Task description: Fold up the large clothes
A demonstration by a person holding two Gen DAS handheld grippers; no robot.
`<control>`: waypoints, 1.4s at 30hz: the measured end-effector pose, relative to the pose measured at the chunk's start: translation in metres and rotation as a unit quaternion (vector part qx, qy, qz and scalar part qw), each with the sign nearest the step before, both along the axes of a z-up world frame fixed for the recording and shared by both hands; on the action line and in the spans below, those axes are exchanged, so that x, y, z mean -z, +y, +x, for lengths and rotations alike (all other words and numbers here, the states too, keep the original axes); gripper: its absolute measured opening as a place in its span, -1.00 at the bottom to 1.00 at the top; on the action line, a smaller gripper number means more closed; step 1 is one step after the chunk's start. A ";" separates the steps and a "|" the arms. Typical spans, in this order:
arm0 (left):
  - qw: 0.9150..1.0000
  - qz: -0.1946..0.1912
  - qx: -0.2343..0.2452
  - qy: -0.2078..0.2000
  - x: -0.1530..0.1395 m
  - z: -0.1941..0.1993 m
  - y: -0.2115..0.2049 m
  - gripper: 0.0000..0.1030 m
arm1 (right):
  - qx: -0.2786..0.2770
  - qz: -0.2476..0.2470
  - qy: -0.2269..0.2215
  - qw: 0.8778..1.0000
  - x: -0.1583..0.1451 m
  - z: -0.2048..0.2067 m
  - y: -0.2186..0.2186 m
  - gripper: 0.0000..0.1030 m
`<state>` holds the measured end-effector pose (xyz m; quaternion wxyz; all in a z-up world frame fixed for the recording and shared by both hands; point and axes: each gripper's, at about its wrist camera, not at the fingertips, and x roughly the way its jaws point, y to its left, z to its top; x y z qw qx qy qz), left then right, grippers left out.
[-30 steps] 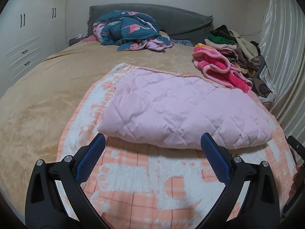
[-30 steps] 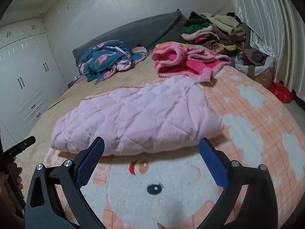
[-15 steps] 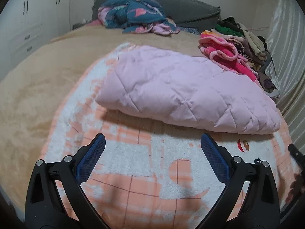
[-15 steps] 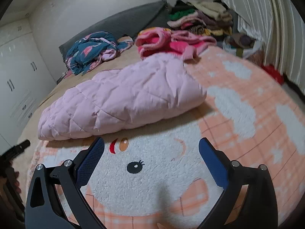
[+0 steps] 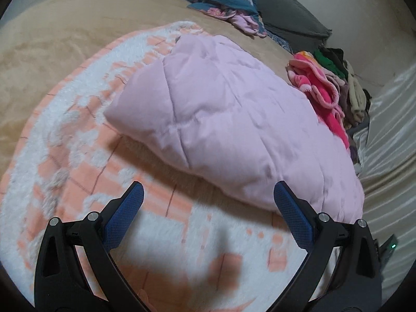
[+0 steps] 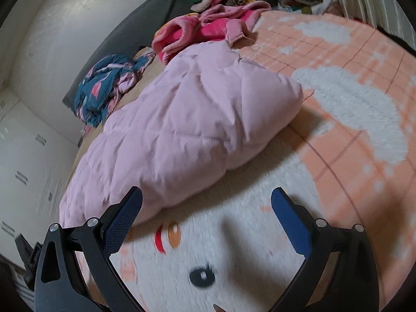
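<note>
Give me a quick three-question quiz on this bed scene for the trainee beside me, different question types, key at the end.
1. True or false: the left tool is clamped on the pink quilted garment.
2. Multiple choice: the pink quilted garment lies on A) the bare tan bedspread, B) the peach and white blanket, C) the grey pillow.
3. Fill in: the crumpled teal patterned garment lies near the ____ of the bed.

Key
1. False; both the left tool and the right tool are open and hold nothing.
2. B.
3. Head, against the grey pillow.
</note>
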<state>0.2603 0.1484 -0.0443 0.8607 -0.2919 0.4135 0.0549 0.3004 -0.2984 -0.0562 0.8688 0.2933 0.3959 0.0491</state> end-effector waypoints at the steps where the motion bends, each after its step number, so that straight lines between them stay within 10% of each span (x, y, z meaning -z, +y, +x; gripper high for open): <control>1: 1.000 -0.012 -0.004 0.001 0.002 0.005 0.003 0.82 | 0.003 0.000 0.000 1.000 0.001 0.006 -0.001 0.92; 18: 0.990 -0.128 -0.056 -0.007 0.036 0.052 0.028 0.82 | 0.011 0.076 0.012 0.997 0.023 0.061 -0.007 0.92; 31: 0.989 -0.128 -0.068 -0.026 0.045 0.069 0.030 0.84 | -0.005 0.061 -0.008 0.998 0.031 0.079 0.000 0.91; 37: 0.995 -0.086 -0.054 -0.025 0.035 0.074 0.023 0.65 | -0.040 0.023 -0.041 0.998 0.019 0.072 0.010 0.20; 42: 0.999 -0.015 -0.034 -0.033 0.013 0.072 0.010 -0.02 | -0.080 -0.046 -0.066 0.994 -0.005 0.066 0.026 -0.19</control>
